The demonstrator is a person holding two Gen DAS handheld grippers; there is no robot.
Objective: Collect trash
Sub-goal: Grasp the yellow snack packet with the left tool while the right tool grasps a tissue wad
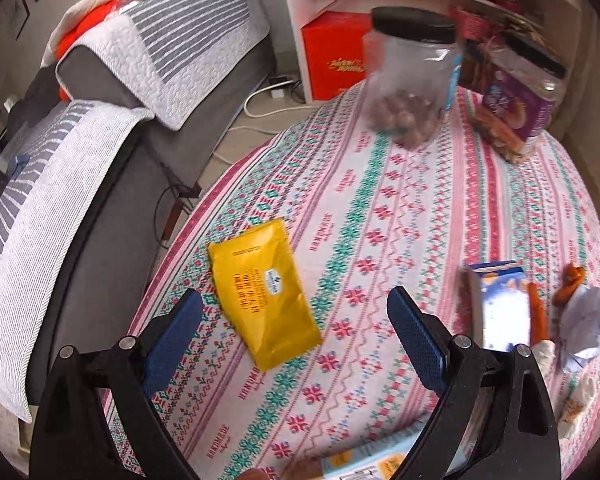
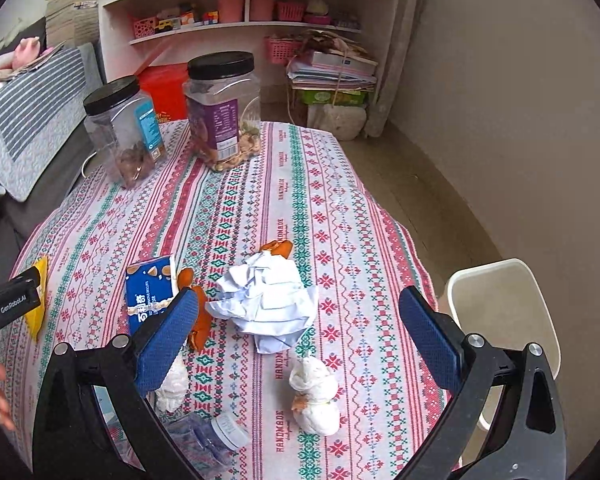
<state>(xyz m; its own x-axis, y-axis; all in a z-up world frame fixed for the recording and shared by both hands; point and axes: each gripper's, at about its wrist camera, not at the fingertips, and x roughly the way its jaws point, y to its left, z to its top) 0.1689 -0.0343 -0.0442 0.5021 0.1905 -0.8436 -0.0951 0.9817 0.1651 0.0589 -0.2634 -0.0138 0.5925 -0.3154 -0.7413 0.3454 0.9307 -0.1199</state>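
Note:
A yellow wrapper [image 1: 262, 294] lies flat on the patterned tablecloth [image 1: 400, 208], just ahead of my open, empty left gripper [image 1: 294, 312]. A blue snack box [image 1: 500, 308] [image 2: 152, 292] lies to its right, beside orange peel [image 2: 198, 316]. My right gripper [image 2: 300, 312] is open and empty above a crumpled pale-blue paper [image 2: 268, 304]. White tissue wads [image 2: 314, 396] and a crushed plastic bottle [image 2: 216, 436] lie near the front edge. A white bin [image 2: 504, 312] stands beside the table at the right.
Two black-lidded clear jars [image 2: 124, 132] [image 2: 224, 108] with nuts stand at the table's far end. A grey sofa with striped covers [image 1: 100, 140] runs along the left. White shelves [image 2: 244, 12] and stacked papers sit behind. The left gripper shows at the left in the right wrist view [image 2: 10, 306].

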